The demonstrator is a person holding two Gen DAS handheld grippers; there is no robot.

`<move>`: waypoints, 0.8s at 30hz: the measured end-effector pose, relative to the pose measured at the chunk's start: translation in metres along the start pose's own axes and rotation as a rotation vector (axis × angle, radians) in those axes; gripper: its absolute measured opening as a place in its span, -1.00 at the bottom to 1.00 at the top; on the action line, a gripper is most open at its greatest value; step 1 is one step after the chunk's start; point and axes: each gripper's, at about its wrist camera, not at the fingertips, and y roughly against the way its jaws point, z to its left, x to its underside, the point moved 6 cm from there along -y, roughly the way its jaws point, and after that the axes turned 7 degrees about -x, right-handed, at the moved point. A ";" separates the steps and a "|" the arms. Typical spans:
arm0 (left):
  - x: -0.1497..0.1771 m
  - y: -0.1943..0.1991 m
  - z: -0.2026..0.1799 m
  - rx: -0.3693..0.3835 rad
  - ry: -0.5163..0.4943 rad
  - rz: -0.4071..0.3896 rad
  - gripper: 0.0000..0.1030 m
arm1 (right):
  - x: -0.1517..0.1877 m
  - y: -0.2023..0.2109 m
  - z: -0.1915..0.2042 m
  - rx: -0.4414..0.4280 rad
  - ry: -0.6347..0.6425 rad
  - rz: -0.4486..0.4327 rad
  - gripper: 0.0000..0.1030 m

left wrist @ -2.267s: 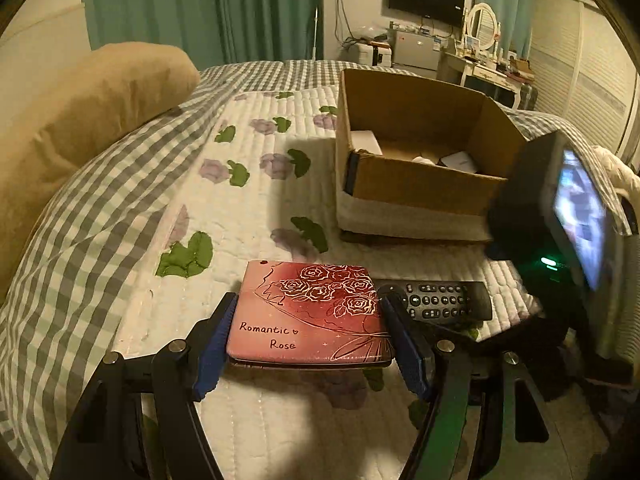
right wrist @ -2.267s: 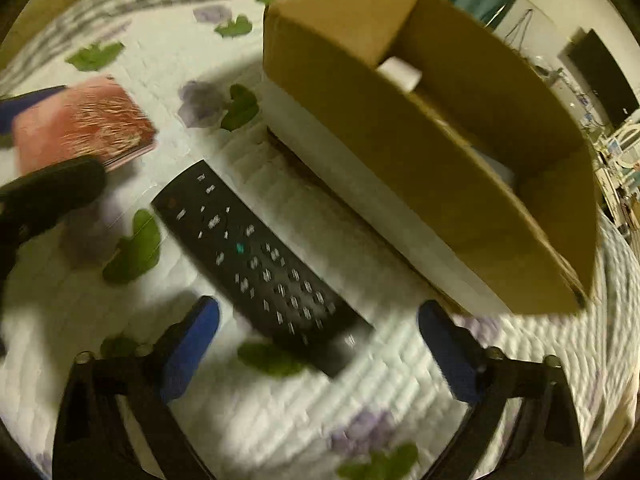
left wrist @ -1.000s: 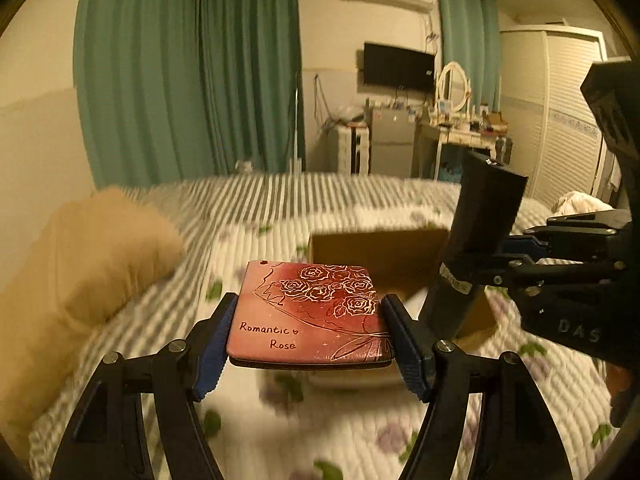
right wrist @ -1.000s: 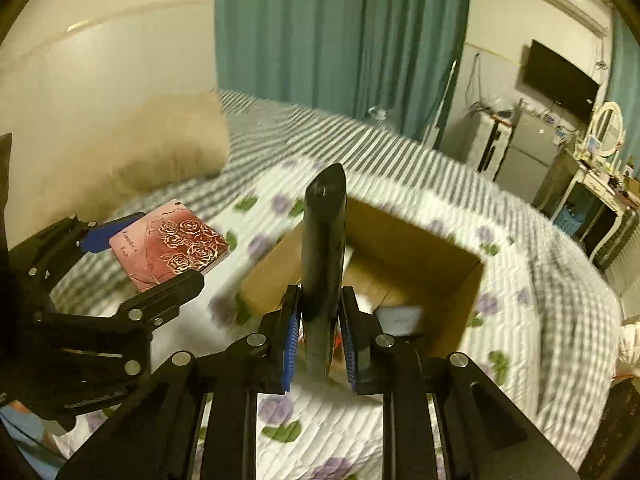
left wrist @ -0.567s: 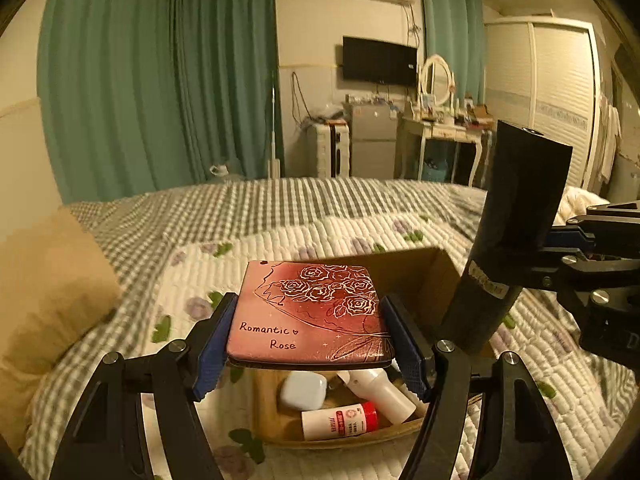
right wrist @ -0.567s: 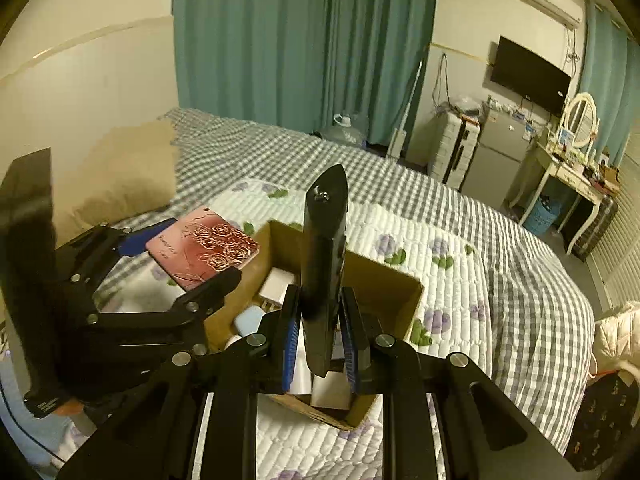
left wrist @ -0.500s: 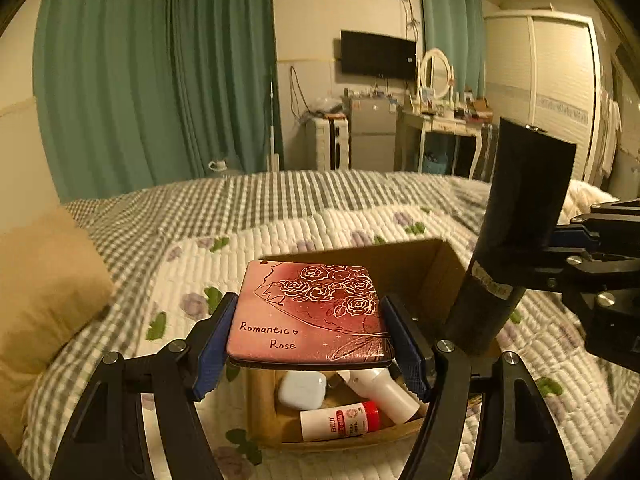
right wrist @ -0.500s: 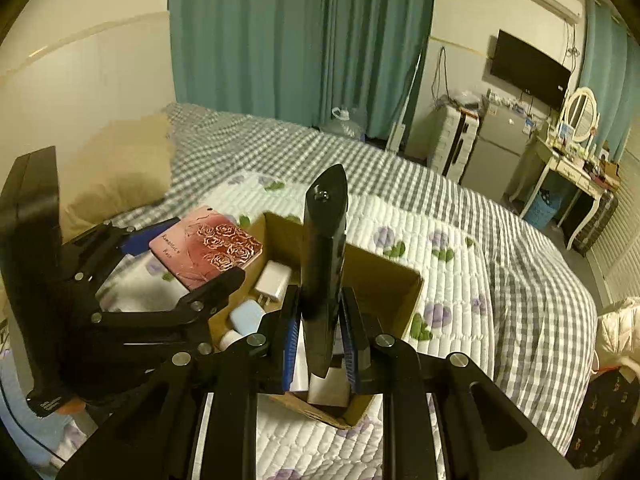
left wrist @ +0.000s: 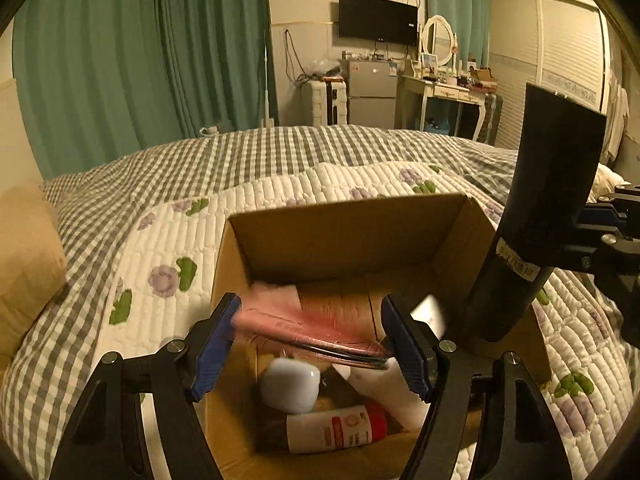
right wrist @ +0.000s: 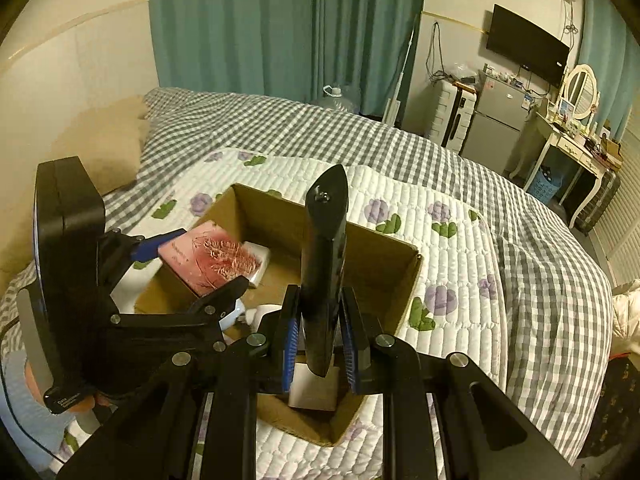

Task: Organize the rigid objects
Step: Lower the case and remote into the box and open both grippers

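Observation:
An open cardboard box (left wrist: 348, 232) sits on the quilted bed; it also shows in the right wrist view (right wrist: 384, 256). My left gripper (left wrist: 312, 344) hovers over the box with its jaws apart. The red rose-printed case (left wrist: 316, 320) is blurred and tilted between them, falling into the box; in the right wrist view the case (right wrist: 212, 256) tips over the box's left side. My right gripper (right wrist: 320, 340) is shut on the black remote control (right wrist: 324, 264), held upright above the box's near side. The remote (left wrist: 532, 216) stands at the right in the left wrist view.
Inside the box lie a white rounded case (left wrist: 290, 384), a white bottle with a red cap (left wrist: 336, 428) and a small white box (right wrist: 314, 390). A tan pillow (left wrist: 24, 264) lies left. Checked bedding, green curtains, a fridge and a dresser stand beyond.
Both grippers have dropped closer to the box. My left gripper has opened and the rose case has slipped from its grip, tilting down into the box. The right gripper still holds the remote.

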 end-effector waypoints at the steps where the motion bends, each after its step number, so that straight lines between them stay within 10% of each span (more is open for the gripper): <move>1: -0.003 0.001 0.000 -0.010 0.003 -0.012 0.63 | -0.001 -0.001 -0.003 0.013 0.003 0.001 -0.64; 14: -0.014 0.020 0.034 -0.032 0.054 -0.059 0.71 | -0.020 -0.044 -0.008 0.209 0.090 0.014 -0.63; 24: -0.012 0.062 0.061 -0.053 0.086 -0.098 0.71 | -0.017 -0.036 0.022 0.023 -0.032 -0.062 -0.11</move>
